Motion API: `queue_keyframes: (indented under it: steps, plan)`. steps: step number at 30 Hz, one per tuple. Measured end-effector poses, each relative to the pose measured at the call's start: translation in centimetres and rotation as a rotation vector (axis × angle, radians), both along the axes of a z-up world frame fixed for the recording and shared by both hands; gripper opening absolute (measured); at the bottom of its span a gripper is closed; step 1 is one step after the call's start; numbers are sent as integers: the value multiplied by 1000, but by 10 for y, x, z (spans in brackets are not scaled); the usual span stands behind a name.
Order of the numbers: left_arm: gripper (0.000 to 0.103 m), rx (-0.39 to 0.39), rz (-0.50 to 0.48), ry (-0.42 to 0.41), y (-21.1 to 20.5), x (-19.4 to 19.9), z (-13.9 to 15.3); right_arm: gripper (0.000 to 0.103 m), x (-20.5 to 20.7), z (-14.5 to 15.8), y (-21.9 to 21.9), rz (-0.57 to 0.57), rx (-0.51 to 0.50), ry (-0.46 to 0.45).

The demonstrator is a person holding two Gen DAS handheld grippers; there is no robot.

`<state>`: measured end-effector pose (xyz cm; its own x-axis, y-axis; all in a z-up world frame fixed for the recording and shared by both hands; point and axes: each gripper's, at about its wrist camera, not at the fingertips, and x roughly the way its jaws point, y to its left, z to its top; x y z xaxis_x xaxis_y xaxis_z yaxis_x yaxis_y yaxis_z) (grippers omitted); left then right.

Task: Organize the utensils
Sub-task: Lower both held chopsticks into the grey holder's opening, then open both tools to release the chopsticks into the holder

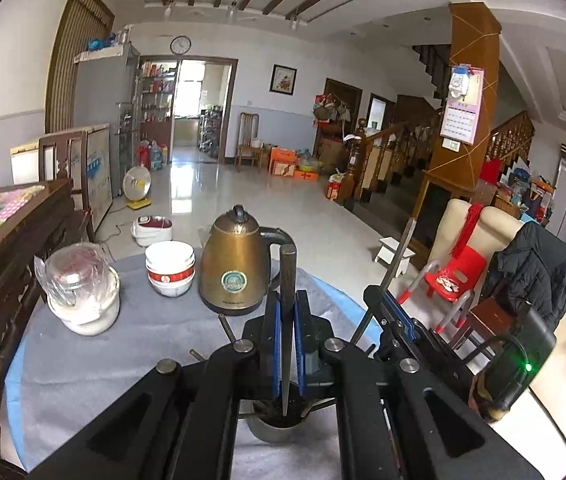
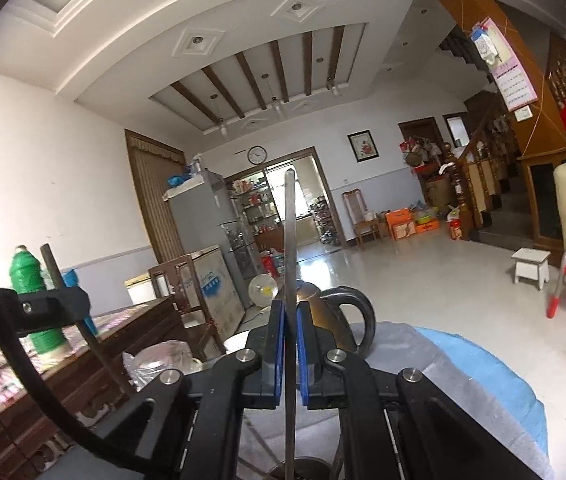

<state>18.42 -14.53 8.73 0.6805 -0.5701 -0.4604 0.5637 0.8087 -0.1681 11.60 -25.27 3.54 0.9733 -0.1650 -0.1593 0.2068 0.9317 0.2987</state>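
A dark chopstick (image 1: 286,320) stands pinched tight in the left gripper (image 1: 287,334) fingers, its tip in the metal cup (image 1: 279,430) on the tabletop (image 1: 155,344). The right gripper (image 2: 290,344) fingers pinch a silver chopstick (image 2: 290,248) too. Both sticks are thin and smooth — tilted, one could slip out or tip the cup.

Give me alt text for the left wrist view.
The left tool is shut on a dark chopstick over a metal cup on a grey-clothed table. Beyond stand a brass kettle, stacked bowls and a wrapped jar; the right tool holds another chopstick.
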Motion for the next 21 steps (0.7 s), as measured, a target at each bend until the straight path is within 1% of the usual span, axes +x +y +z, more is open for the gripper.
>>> queue_keyframes:
  steps: [7,12,18,21]
  plan:
    - [7,19,32,38,-9,12,-26,6,16,-19,5,-14,-4,44]
    - [7,32,37,56,-14,15,-36,6,19,-29,6,-13,-9,73]
    - [7,61,42,81,-16,15,-49,6,15,-37,6,4,-16,108]
    - [7,73,37,84,-14,12,-51,6,9,-40,6,19,-15,125]
